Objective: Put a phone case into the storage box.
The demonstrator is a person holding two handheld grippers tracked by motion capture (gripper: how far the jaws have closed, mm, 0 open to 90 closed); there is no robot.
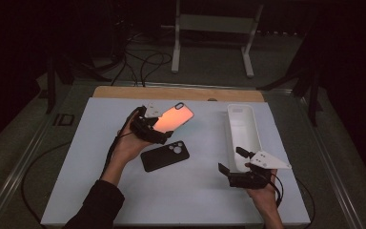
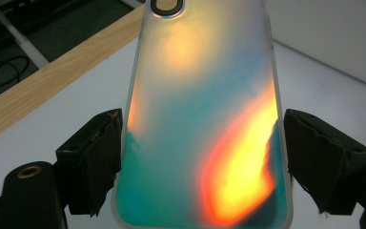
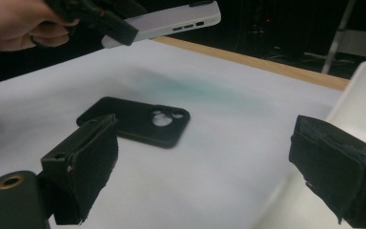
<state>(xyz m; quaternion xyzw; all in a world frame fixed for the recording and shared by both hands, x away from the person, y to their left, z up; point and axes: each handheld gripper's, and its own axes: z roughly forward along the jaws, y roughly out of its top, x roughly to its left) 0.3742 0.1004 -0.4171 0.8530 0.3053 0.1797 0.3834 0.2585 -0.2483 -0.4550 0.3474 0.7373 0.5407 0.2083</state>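
Observation:
An iridescent orange-and-teal phone case (image 1: 174, 118) is held above the white board, my left gripper (image 1: 151, 128) shut on its lower end. In the left gripper view the case (image 2: 205, 119) lies between both black pads (image 2: 93, 157), pressed at its two long edges. A black phone case (image 1: 165, 155) with a camera cutout lies flat on the board just below it; the same black case (image 3: 136, 120) is ahead of my right gripper (image 3: 205, 167). My right gripper (image 1: 232, 161) stands open near the board's front right, nothing between its jaws.
A long white tray (image 1: 244, 129) lies along the right side of the white board (image 1: 76, 181), next to my right gripper. A wooden strip (image 1: 171, 93) borders the far edge. Cables and a white frame (image 1: 214, 33) stand on the floor beyond.

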